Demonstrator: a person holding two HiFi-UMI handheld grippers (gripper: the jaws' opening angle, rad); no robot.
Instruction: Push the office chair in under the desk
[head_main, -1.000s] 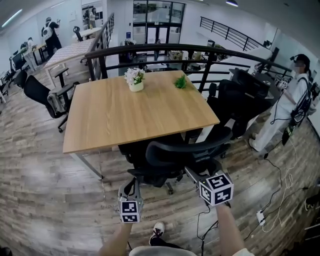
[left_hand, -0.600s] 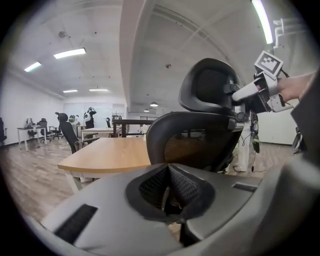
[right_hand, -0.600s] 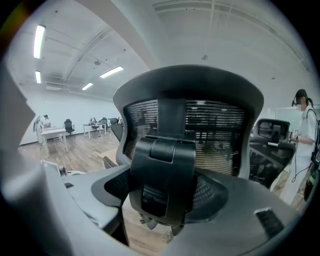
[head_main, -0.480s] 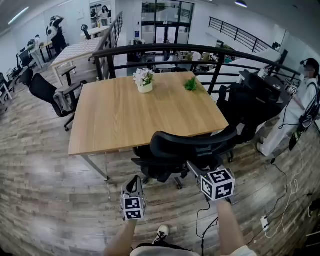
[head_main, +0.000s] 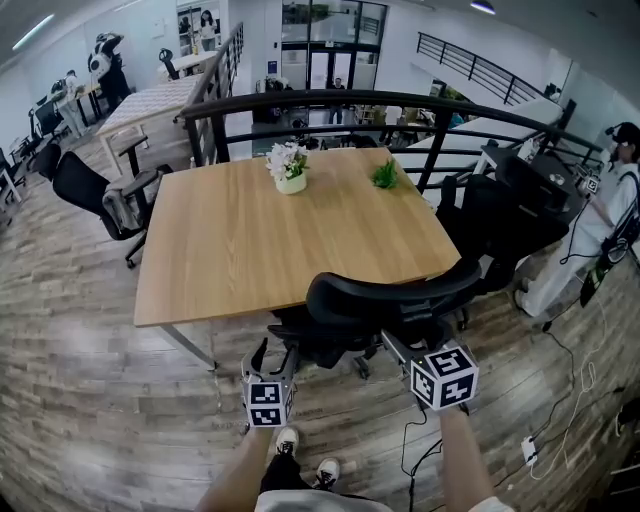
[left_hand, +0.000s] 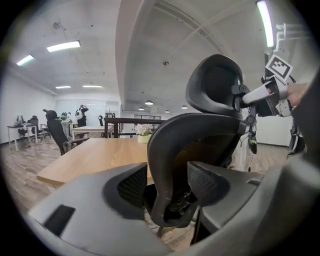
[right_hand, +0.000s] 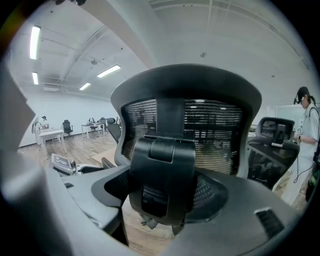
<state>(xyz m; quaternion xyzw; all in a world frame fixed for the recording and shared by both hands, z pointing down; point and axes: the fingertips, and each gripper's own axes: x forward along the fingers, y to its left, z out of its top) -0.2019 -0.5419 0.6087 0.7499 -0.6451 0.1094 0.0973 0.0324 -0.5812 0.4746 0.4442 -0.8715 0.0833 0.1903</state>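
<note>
Office chair (head_main: 390, 295) spine was pinched by right gripper (head_main: 388, 340); its left edge was flanked by just-opened left gripper (head_main: 275, 352); desk (head_main: 250, 230) overlap seen only overhead.

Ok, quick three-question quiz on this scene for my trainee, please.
1. True or false: the office chair is fully tucked under the desk.
2. What stands on the desk's far side? A) laptop B) white flower pot C) mug
3. How many plants are on the desk?
Key: 1 false, its backrest stands outside the near edge; 2 B; 3 two, the white flower pot and a small green plant.
</note>
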